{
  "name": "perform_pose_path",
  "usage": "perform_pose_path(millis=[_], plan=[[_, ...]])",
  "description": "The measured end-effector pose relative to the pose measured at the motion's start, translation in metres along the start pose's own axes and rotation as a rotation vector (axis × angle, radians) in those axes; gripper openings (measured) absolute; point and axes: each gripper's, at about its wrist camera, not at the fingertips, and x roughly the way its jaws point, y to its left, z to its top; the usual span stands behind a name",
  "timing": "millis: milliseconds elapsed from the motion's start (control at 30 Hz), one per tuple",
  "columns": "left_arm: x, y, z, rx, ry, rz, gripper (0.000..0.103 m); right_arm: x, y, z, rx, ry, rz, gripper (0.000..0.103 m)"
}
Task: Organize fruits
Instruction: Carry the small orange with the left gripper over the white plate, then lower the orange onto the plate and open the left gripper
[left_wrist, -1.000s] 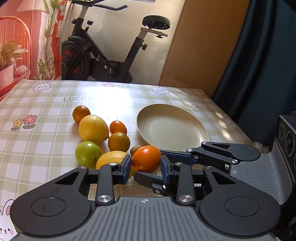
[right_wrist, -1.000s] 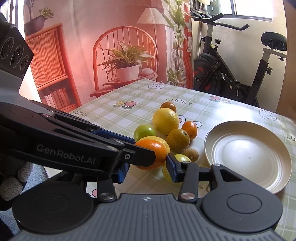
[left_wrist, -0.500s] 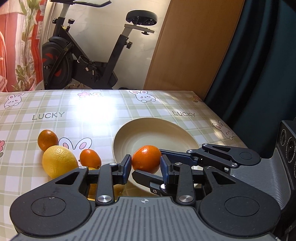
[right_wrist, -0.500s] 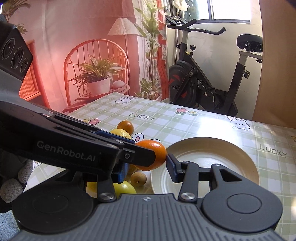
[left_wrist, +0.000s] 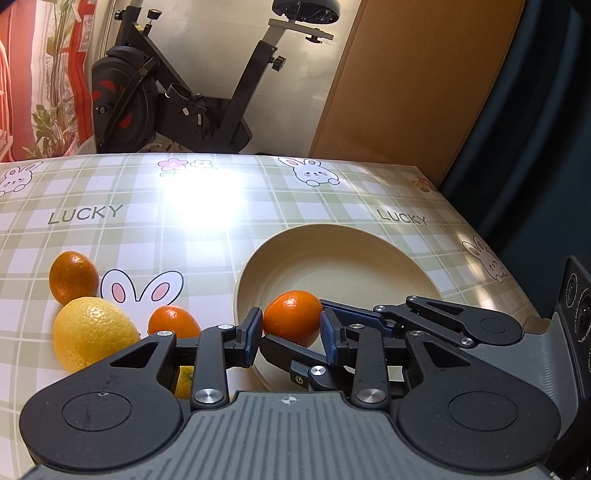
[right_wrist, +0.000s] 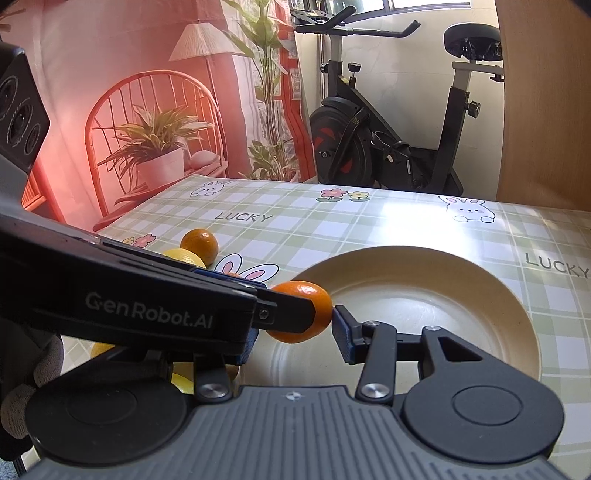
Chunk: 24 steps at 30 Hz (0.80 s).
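Checked tablecloth (left_wrist: 155, 206) fills mid-frame; left gripper (left_wrist: 291, 328) clenches an orange (left_wrist: 291, 321) over the plate's (left_wrist: 369, 266) lower-left rim. Right gripper (right_wrist: 295, 332) flanks it; grip unclear.

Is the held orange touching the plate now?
Cannot tell. In both wrist views the orange, gripped by the left gripper, overlaps the plate near its rim; no gap or contact shows.

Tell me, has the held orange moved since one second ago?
Yes. The orange, held by both grippers, went from above the fruit pile to above the plate.
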Motion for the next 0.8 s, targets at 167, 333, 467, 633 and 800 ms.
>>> perform_pose_path(millis=[167,333,467,633,800], plan=[[0.011,-0.002,0.004,0.017,0.01,0.022,0.037,0.01,-0.006,-0.001,0.011,0.008,-0.004,0.046],[0.02,-0.001,0.007,0.025,0.022,0.033,0.037,0.017,-0.009,0.002,0.027,0.017,-0.011,0.046],[0.023,0.001,0.008,0.03,0.024,0.041,0.037,0.021,-0.012,0.0,0.044,0.02,-0.016,0.046],[0.021,0.005,0.008,0.009,0.018,0.041,0.037,0.024,-0.011,0.0,0.062,0.012,-0.029,0.047],[0.005,0.012,0.007,-0.057,-0.004,0.022,0.037,0.016,-0.009,-0.004,0.07,-0.035,-0.046,0.053]])
